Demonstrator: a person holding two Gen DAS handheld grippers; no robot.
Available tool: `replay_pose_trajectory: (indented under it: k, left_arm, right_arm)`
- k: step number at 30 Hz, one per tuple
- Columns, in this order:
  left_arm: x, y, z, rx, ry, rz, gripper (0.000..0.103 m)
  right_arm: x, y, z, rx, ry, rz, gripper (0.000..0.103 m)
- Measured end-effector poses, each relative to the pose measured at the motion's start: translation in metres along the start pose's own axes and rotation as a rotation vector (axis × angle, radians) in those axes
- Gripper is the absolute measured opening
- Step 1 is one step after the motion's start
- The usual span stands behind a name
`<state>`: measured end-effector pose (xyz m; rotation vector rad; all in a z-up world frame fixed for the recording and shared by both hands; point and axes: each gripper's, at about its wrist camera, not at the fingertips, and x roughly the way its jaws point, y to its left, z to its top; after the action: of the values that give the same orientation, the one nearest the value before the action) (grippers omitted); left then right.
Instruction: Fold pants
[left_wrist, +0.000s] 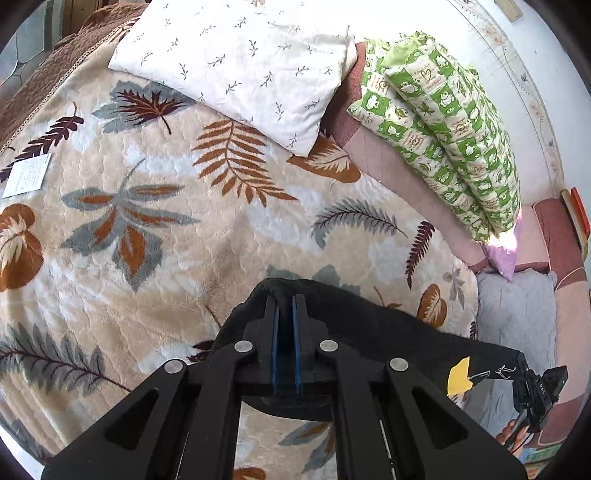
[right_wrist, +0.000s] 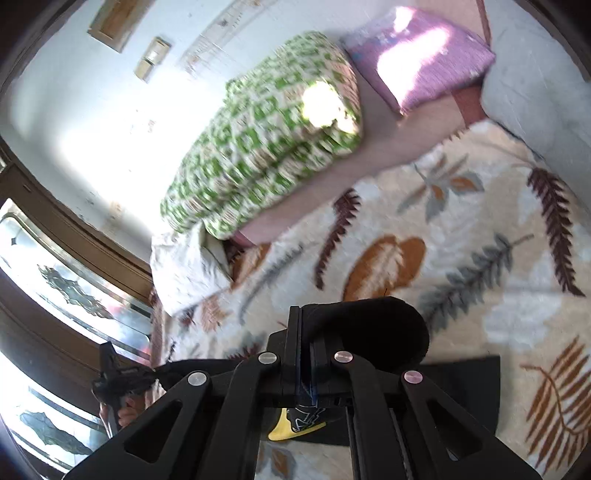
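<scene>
I have the black pants (left_wrist: 369, 328) pinched in both tongs and held up off the bed. My left tongs (left_wrist: 285, 299) are nearly closed, with a dark fold of cloth bunched over their tips. My right tongs (right_wrist: 303, 321) are clamped tight on another edge, cloth rolled just to the right of their tips and a yellow patch (right_wrist: 282, 430) hanging below them. From the left tongs the fabric runs off to the right, stretched towards my other hand.

I judge this the carrying part of a fold: the edge is lifted and must now be brought across and laid down flat on the blanket ahead of the tongs, both ends kept level so nothing twists.

Ahead of both tongs lies the leaf-patterned blanket (left_wrist: 166, 221) on the bed. Beyond it, far ahead of the left tongs, sits a white sprigged pillow (left_wrist: 240, 66), with green checked pillows (left_wrist: 454, 122) to its right against a pale wall.
</scene>
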<state>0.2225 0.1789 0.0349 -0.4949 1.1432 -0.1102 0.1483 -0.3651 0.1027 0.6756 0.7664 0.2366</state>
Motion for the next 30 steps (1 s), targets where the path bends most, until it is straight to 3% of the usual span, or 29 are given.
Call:
replay_pose_trajectory:
  k: [3,7,12,16,19,22,24,26,29,30]
  left_arm:
    - [0.019,0.013,-0.012,0.031,0.064,0.032,0.004]
    - [0.045,0.037,-0.032,0.032,0.137,0.086,0.004]
    - [0.047,0.056,-0.035,-0.045,0.18,0.029,0.004]
    - [0.039,0.05,-0.038,-0.012,0.184,0.032,0.004]
    - [0.052,0.05,-0.04,0.002,0.223,0.083,0.005]
    - [0.064,0.051,-0.044,0.013,0.249,0.136,0.006]
    - [0.064,0.051,-0.045,0.023,0.251,0.156,0.012]
    - [0.059,0.051,-0.045,0.032,0.258,0.137,0.012]
    - [0.052,0.053,-0.044,0.023,0.258,0.109,0.012]
    - [0.051,0.053,-0.045,0.021,0.259,0.112,0.013]
  right_arm:
    - [0.0,-0.015,-0.001,-0.001,0.005,-0.038,0.002]
    - [0.015,-0.074,-0.046,0.067,0.112,-0.117,0.003]
    - [0.026,-0.14,-0.091,0.197,0.18,-0.178,0.003]
    - [0.007,-0.15,-0.095,0.229,0.133,-0.123,0.003]
    - [-0.005,-0.153,-0.095,0.248,0.114,-0.107,0.003]
    - [0.006,-0.164,-0.103,0.256,0.163,-0.174,0.003]
    - [0.015,-0.167,-0.108,0.223,0.19,-0.226,0.005]
    - [0.017,-0.165,-0.109,0.189,0.192,-0.257,0.006]
    - [0.008,-0.164,-0.105,0.227,0.182,-0.203,0.018]
    - [0.001,-0.163,-0.103,0.236,0.161,-0.183,0.03]
